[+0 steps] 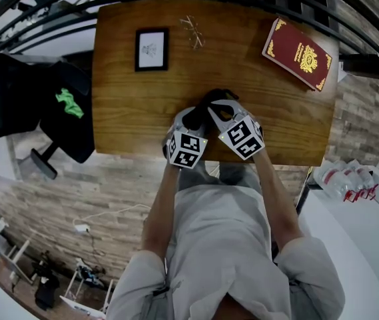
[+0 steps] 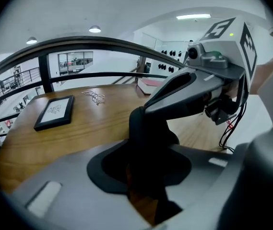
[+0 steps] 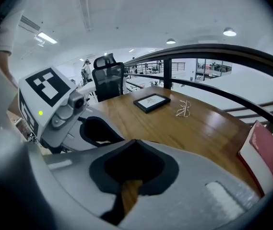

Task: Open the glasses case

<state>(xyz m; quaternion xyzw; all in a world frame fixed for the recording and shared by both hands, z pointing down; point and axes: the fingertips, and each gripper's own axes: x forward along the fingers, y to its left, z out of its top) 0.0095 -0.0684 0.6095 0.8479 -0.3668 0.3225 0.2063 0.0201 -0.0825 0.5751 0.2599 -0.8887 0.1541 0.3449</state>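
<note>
The black glasses case [image 1: 214, 99] [image 2: 148, 128] stands near the front edge of the wooden table [image 1: 129, 112]. My left gripper [image 1: 192, 119] [image 2: 143, 195] is closed round it from the left, the dark case filling the gap between its pads. From the right, a grey finger of my right gripper [image 1: 224, 111] lies over the top of the case in the left gripper view. In its own view the right gripper [image 3: 126, 195] shows a narrow gap with only bare wood in it. There the left gripper [image 3: 98, 131] sits at the left.
On the far half of the table lie a black picture frame [image 1: 152, 49] [image 3: 151, 101], a pair of thin wire glasses [image 1: 192, 31] [image 3: 183, 109] and a red book with gold trim [image 1: 300, 53] [image 3: 266, 152]. A black office chair [image 1: 62, 112] stands left of the table.
</note>
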